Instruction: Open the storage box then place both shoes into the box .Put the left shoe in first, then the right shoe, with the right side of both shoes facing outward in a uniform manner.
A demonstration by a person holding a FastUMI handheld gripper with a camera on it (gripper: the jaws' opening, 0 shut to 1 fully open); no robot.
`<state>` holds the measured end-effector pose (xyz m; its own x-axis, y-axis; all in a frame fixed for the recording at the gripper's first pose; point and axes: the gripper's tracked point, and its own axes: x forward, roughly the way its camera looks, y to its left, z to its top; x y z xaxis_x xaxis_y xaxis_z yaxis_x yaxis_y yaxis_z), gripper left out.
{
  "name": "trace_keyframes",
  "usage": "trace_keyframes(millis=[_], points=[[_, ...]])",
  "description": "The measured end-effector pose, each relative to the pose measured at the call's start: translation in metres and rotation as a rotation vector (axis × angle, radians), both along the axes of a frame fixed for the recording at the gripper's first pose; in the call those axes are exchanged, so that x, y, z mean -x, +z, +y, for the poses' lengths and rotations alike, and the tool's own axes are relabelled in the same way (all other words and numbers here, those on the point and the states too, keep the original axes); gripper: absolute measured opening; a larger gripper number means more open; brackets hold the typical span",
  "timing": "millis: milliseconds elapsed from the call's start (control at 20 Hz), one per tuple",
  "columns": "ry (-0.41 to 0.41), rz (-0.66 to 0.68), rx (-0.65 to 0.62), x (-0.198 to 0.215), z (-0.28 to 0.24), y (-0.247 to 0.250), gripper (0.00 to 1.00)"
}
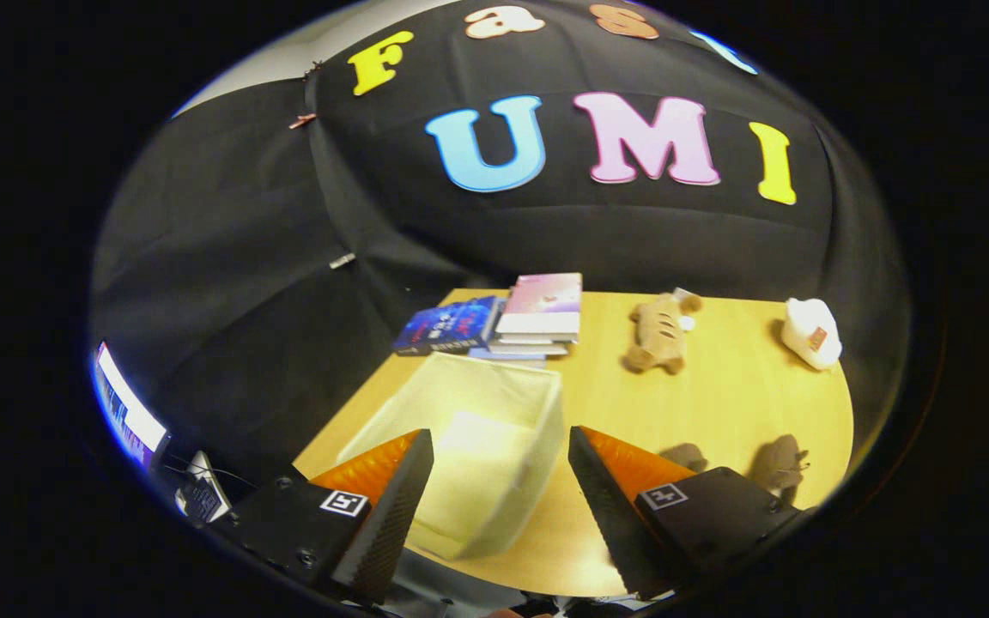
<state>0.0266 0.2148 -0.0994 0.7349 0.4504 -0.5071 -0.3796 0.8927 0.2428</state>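
Gripper [501, 442]: jaws released, spread wide, grasping nothing, held above the near part of the surface.

Storage box [469, 446]: pale fabric-sided box, open at the top, standing on the wooden surface [718, 403]. It lies between and just beyond the jaws, nearer the left one. Interior looks pale; contents cannot be told.

Stack of books [537, 318]: several volumes piled beyond the box at the far edge of the surface, a pink-covered one on top. A dark blue book [452, 326] lies just beside the stack on its left, touching or nearly so.

Tan plush toy [662, 330]: lying to the right of the books, well apart from the box.

White item [812, 330]: a rounded white object, possibly a shoe, near the far right corner of the surface.

Two small brown-grey items [778, 463]: blurred, close to the right jaw on the near right of the surface; kind cannot be told.

A lit screen [127, 412] stands off the surface, to the left.
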Motion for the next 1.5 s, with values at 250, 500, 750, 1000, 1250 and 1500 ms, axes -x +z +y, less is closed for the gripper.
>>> trace_keyframes(millis=[250,500,750,1000,1250,1500], points=[[-0.095,0.032,0.069,-0.004,-0.095,-0.043,0.98],[-0.158,0.101,0.077,0.012,-0.162,-0.097,0.98],[-0.186,0.197,0.131,0.007,-0.178,-0.161,0.98],[-0.244,0.275,0.16,-0.014,-0.182,-0.197,0.95],[-0.262,0.304,0.177,-0.019,-0.164,-0.218,0.84],[-0.363,0.345,0.168,-0.026,-0.157,-0.232,0.58]])
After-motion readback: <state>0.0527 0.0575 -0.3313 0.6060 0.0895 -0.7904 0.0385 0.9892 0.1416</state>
